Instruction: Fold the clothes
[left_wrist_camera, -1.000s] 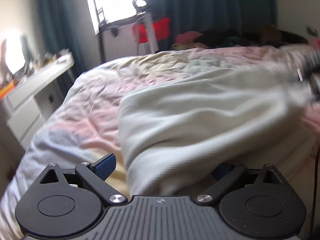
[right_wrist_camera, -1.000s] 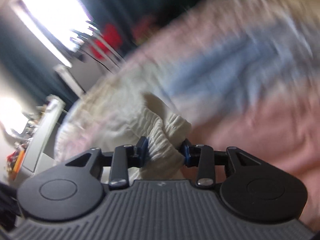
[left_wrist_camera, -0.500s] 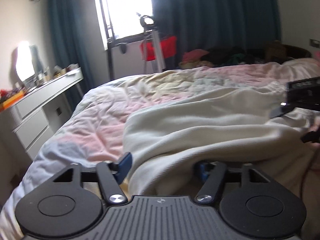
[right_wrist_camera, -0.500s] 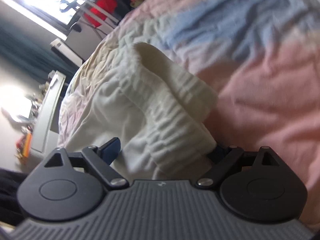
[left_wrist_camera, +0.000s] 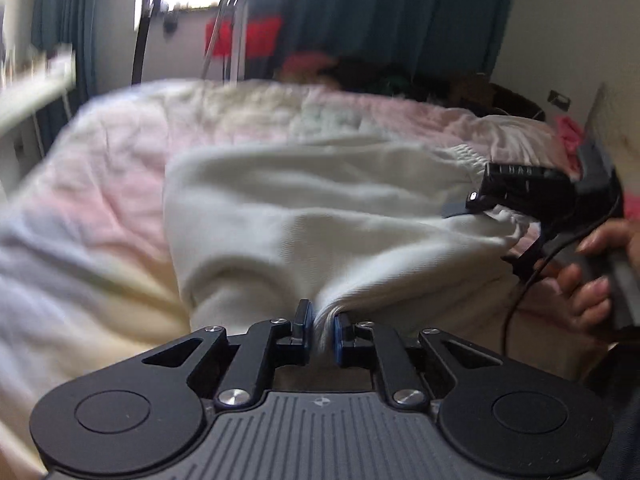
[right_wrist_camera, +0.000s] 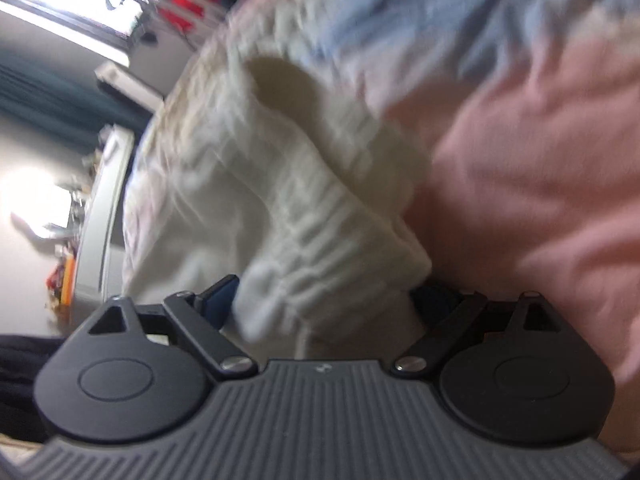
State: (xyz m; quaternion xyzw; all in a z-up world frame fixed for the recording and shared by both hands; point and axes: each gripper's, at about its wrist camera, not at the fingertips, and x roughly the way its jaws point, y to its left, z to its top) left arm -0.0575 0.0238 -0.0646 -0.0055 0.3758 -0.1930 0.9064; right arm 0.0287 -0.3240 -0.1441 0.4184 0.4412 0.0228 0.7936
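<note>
Cream garment (left_wrist_camera: 320, 216) lengthwise between both tools.

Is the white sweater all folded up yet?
Not yet. The white sweater lies bunched on the bed. The left tongs pinch its near edge; the right tongs are open around its ribbed end. All the folding looks left to do.

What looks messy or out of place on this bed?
The cream garment lies bunched and rumpled on the wrinkled quilt, not yet flat. Nothing looks spilled or torn. The left gripper pinches its near edge.
</note>
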